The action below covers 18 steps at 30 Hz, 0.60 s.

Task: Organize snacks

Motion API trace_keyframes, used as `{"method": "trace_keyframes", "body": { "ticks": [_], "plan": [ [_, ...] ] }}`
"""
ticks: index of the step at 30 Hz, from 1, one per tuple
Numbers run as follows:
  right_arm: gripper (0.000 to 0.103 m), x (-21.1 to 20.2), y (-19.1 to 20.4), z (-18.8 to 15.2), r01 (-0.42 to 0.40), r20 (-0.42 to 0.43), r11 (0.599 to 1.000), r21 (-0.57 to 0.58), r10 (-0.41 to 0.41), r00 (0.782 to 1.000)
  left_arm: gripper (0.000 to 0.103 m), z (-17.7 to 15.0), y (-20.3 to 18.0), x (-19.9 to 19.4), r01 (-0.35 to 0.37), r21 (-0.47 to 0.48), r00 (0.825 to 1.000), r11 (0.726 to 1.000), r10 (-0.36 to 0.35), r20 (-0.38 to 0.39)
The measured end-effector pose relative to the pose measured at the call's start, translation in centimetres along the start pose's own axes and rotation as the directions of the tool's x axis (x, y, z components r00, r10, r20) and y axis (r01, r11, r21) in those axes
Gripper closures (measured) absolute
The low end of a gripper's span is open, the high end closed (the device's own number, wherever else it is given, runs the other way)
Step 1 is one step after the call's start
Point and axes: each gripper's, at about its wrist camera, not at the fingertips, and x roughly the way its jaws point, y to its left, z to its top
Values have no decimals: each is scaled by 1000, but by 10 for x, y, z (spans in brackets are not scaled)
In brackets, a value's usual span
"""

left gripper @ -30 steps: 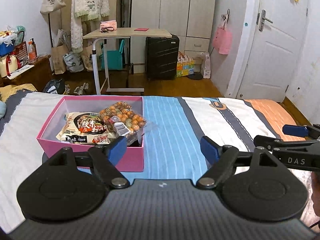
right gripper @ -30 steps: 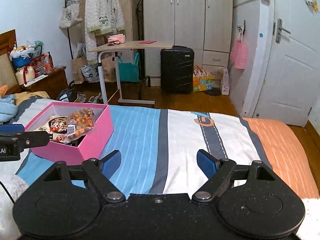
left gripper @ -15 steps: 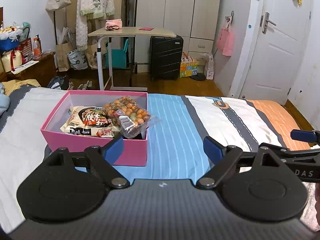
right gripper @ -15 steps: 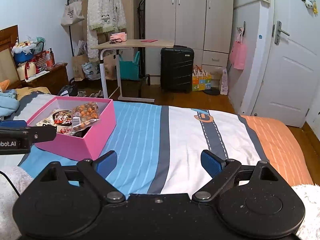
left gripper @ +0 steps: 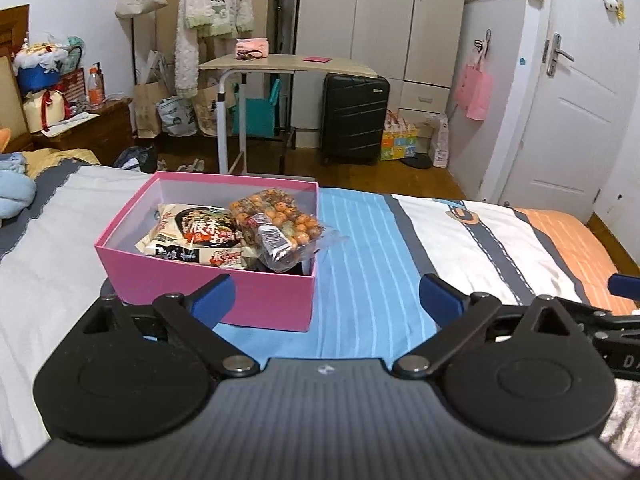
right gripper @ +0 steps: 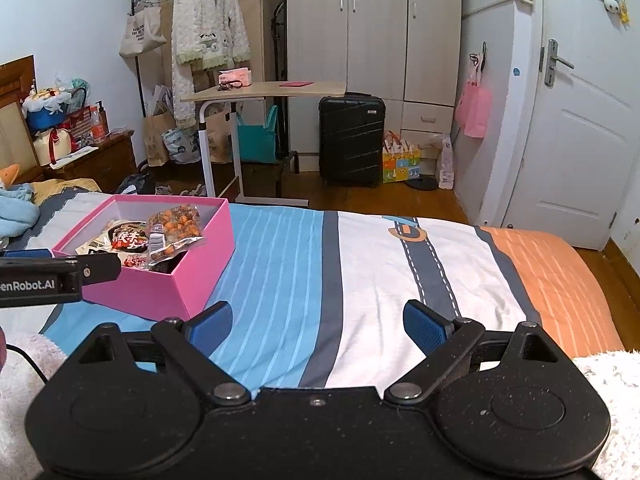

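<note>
we hold our left hand-held gripper (left gripper: 323, 294) and right hand-held gripper (right gripper: 317, 322) wide apart and empty above the bed (right gripper: 400, 272). the snacks (left gripper: 276, 224) lie in the pink box (left gripper: 208, 292); packing looks finished, so next we probably tuck the overhanging bag inside.

Open pink box (left gripper: 208, 280) on striped bedspread holds noodle packet (left gripper: 196, 236) lying flat and clear snack bag (left gripper: 276, 228) overhanging its right rim.
</note>
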Motion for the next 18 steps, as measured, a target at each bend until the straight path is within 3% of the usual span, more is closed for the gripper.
{"method": "trace_keyframes", "body": {
  "ticks": [5, 18],
  "plan": [
    [8, 1, 0, 0, 3, -3, 1000, 5, -3, 1000, 2, -3, -5, 1, -16, 50, 1000, 999, 17, -7],
    [8, 9, -2, -2, 19, -20, 1000, 14, -18, 1000, 2, -7, -14, 6, -43, 57, 998, 997, 45, -37]
  ]
}}
